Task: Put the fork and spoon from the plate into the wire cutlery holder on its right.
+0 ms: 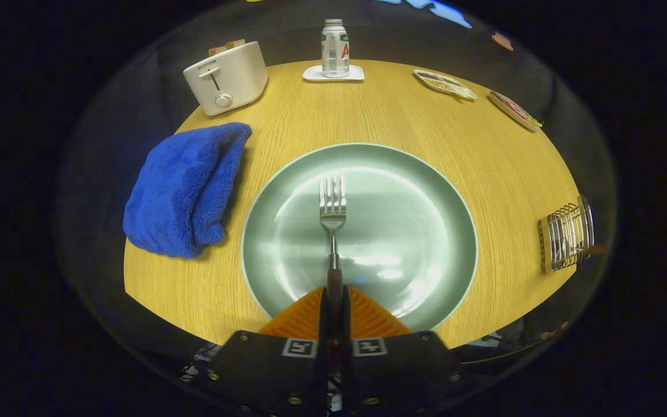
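My gripper [334,295] is shut on the dark handle of a steel fork [332,202], both orange fingers [304,315] pressing on it. The fork points straight ahead over the middle of a pale green plate [426,191], tines far from me; whether it is touching the plate I cannot tell. The wire cutlery holder [565,234] stands on the table to the right of the plate, near the table's right edge.
A crumpled blue towel [186,188] lies left of the plate. At the back stand a white toaster [226,77] and a can on a white coaster [334,49]. Two small dishes [444,84] [514,109] sit at the far right of the wooden table [519,168].
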A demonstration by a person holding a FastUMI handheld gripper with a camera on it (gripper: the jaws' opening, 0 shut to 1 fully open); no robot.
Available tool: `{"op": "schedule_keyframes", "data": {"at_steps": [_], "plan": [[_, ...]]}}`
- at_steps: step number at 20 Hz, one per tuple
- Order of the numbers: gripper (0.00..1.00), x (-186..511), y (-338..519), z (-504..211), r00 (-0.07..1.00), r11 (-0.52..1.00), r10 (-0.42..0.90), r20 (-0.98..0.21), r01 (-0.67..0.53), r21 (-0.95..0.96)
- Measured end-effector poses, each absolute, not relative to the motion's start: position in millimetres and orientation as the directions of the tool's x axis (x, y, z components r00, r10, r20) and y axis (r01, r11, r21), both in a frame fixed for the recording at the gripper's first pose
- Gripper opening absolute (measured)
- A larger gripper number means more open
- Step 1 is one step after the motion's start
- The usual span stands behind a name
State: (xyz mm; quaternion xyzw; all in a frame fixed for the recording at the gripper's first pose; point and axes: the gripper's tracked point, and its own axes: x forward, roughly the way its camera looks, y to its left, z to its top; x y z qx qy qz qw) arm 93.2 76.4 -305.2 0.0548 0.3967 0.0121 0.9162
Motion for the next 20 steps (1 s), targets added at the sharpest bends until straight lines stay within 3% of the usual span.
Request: {"op": "schedule_keyframes", "data": {"at_steps": [8,20], "plan": [[0.05,95,51,-260,0.764,0.992,0.005,-0.645,0.080,0.102],[0.05,89,-60,-192,0.782,0.904,-0.206,-0.588,0.382,0.192]]}}
